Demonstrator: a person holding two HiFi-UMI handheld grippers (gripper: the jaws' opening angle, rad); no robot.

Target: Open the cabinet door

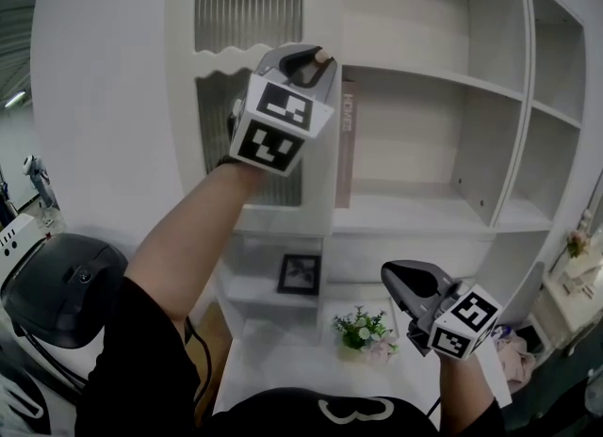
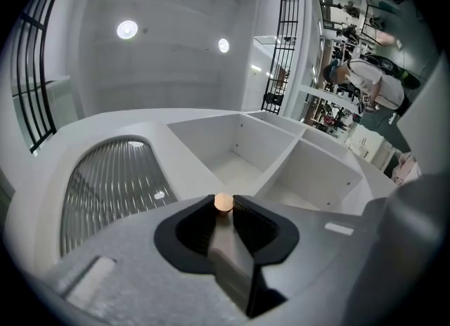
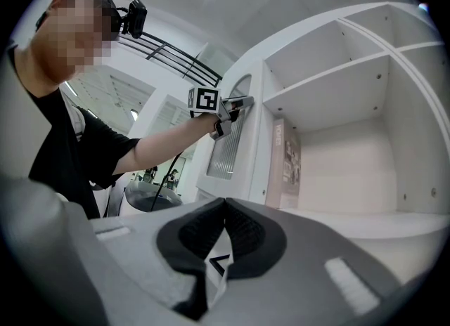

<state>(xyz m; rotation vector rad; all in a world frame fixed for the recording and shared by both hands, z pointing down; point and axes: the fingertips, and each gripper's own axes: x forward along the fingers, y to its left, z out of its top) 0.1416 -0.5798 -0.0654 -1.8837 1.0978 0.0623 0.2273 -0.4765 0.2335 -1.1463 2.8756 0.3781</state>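
Surface and room: a tall white open-shelf unit (image 1: pixel 429 75) fills the head view. Below it a white counter (image 1: pixel 273 369) carries a small pot of green and pink flowers (image 1: pixel 363 329). A black-framed picture (image 1: pixel 300 273) stands in the low shelf behind the pot. A tall pinkish book (image 1: pixel 346 143) stands upright at the left end of the middle shelf. A black rounded object (image 1: pixel 64 289) sits at lower left; possibly a chair back, too little of it shows.

Task thing: the white cabinet door (image 1: pixel 247 7) with its ribbed glass panel is at the upper left of the unit, just left of the book.

Left tool (image 1: pixel 316 56): raised on an outstretched arm, jaws closed on the small round copper-coloured knob (image 1: pixel 323 54) at the door's right edge.

Right tool (image 1: pixel 394 275): held low at the right, well apart from the door, jaws together with nothing between them.

View notes:
- Left gripper view only: the knob is pinched between the two black ribbed pads (image 2: pixel 247 213), with the ribbed glass to its left and open white compartments beyond. It also shows round ceiling lights (image 2: pixel 126 29), black grid racks (image 2: pixel 283 43) and a cluttered room at far right.
- Right gripper view only: the person from the side, arm stretched to the door, and the left tool's marker cube (image 3: pixel 204 98) against the ribbed panel. The right tool's tips meet in the foreground.
- Head view only: the flowers, the picture and the counter
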